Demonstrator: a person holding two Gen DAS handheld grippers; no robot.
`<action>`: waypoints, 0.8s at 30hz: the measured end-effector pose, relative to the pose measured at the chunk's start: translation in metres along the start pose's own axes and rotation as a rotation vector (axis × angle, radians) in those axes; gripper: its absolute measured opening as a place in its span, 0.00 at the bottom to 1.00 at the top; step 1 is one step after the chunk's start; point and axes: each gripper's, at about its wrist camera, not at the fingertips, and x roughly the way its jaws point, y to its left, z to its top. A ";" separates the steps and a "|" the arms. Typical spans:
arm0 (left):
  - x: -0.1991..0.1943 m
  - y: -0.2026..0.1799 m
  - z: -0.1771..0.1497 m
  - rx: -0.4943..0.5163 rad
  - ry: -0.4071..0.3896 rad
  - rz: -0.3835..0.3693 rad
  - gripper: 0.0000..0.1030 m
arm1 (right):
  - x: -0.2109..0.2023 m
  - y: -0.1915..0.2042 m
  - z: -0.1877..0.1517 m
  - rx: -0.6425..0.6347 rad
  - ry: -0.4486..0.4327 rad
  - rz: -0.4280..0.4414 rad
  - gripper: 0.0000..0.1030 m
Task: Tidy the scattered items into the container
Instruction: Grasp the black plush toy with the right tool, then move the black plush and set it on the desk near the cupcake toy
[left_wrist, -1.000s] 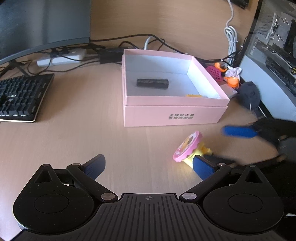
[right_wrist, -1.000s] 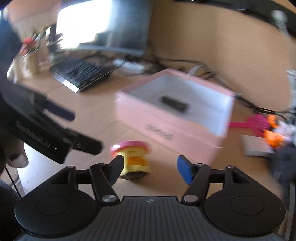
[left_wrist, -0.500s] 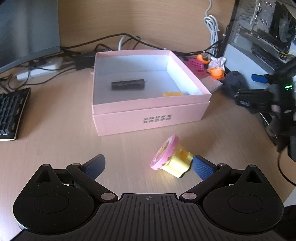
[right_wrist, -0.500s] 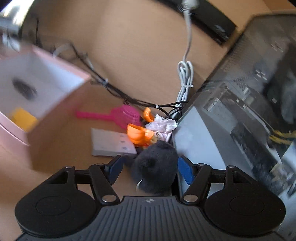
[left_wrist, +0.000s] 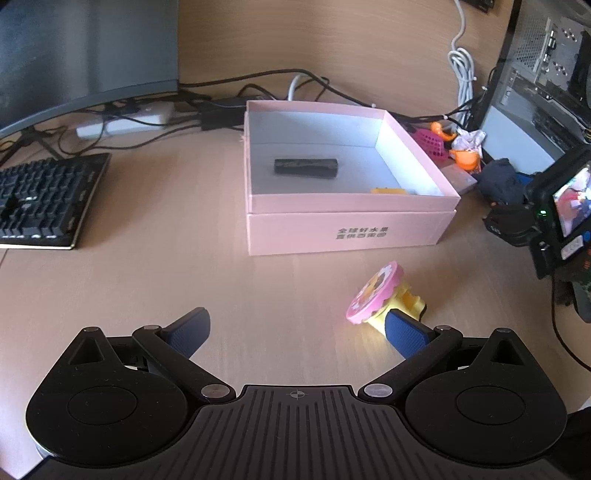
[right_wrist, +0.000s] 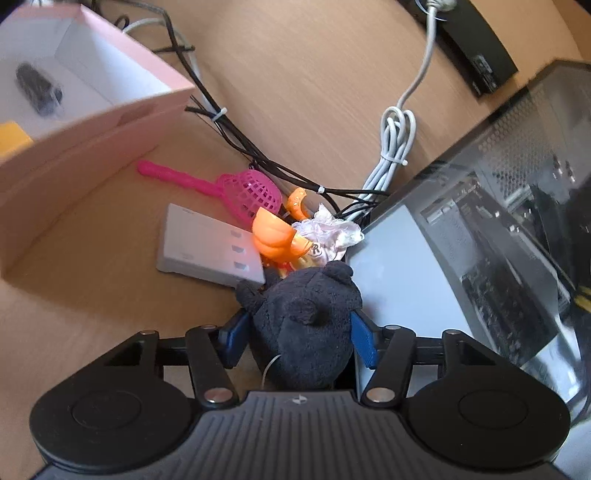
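Right wrist view: right hand-held gripper (right_wrist: 297, 338), fingers apart, straddling dark plush toy (right_wrist: 306, 325) on the surface beside computer case (right_wrist: 461, 258). Left hand-held gripper (left_wrist: 295, 330) spread wide. Pink-topped yellow toy (left_wrist: 382, 295) lies tipped, disc facing left, before pink box (left_wrist: 347, 230).

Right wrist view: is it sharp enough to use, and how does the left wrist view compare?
Right wrist view: the pink box at the left edge is smeared, while the dark plush toy between the fingers is fairly crisp. Left wrist view: sharp throughout, with fisheye bending at the edges and a sunlit patch beside the pink-and-yellow toy.
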 end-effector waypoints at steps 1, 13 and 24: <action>-0.002 0.002 -0.001 -0.001 -0.002 0.001 1.00 | -0.006 -0.002 -0.002 0.026 0.003 0.014 0.55; -0.002 0.007 -0.011 0.038 -0.002 -0.138 1.00 | -0.139 0.020 -0.032 0.195 0.022 0.282 0.55; 0.012 -0.003 -0.027 -0.042 -0.028 -0.189 1.00 | -0.164 0.014 -0.052 0.341 -0.020 0.306 0.68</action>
